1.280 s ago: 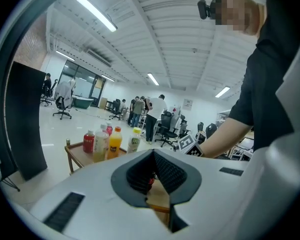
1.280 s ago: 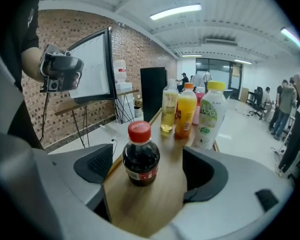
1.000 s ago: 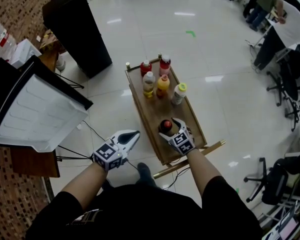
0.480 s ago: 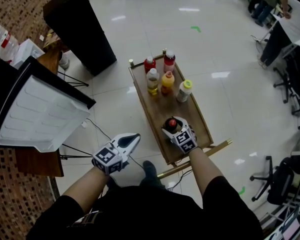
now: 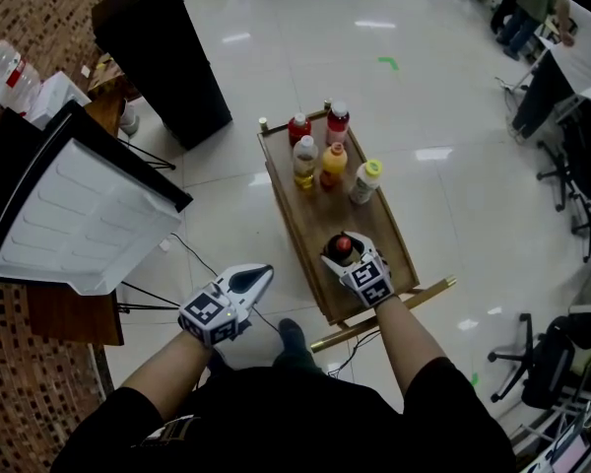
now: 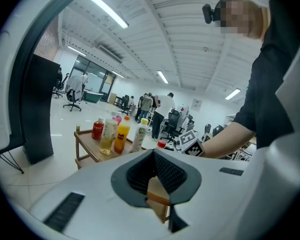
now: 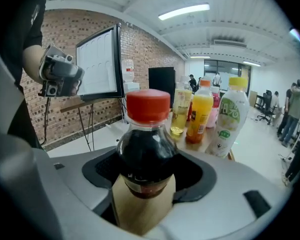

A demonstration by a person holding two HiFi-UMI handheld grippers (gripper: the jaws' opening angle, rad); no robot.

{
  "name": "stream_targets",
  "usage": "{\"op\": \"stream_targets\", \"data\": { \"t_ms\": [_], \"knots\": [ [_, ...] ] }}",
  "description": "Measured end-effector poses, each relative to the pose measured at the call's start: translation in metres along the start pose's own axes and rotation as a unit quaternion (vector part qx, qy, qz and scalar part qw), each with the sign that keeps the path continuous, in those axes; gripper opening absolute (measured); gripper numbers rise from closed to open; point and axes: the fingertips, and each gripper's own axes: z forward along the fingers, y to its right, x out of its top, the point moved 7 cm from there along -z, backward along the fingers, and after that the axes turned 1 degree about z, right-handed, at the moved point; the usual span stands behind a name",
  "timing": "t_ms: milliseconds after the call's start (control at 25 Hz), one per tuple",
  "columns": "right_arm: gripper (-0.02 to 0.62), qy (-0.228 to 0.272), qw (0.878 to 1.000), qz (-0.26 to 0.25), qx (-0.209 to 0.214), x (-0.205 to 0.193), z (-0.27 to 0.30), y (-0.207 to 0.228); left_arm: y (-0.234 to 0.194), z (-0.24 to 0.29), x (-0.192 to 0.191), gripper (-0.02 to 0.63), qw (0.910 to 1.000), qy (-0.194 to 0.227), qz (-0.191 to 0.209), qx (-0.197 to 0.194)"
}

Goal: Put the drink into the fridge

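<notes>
Jaws of the right gripper point(image 5: 346, 250) are clamped round the cola bottle point(image 7: 146, 149). Slick, curved plastic, it could slip on the lift. Left gripper point(image 5: 258, 275): jaws together, holding nothing.

Large open-plan office or lab: glossy white floor point(image 5: 276, 47), rolling office chairs point(image 5: 552, 363), desks point(image 5: 581, 57) with people beside, ceiling strip lights point(image 6: 107, 10), brick wall point(image 5: 30, 392) along one side.
</notes>
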Motion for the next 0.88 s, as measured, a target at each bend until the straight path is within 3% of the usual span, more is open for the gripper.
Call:
{"op": "stream_targets", "data": {
  "t_ms": [200,360,880],
  "knots": [
    [0.311,0.025,1.000,-0.011,0.011,0.044,-0.018,-0.016,-0.001,-0.028,0.023,-0.005,0.9992,0.008,-0.003,0.039],
    [0.312,0.041,0.998,-0.025,0.026,0.092,-0.032,-0.040,-0.006,-0.064,0.037,-0.005,0.9980,0.042,0.008,0.046],
    [0.311,0.070,0.987,-0.068,0.130,0.252,-0.038,-0.184,-0.033,-0.244,0.075,-0.005,0.9830,0.119,0.029,0.136]
  ]
}}
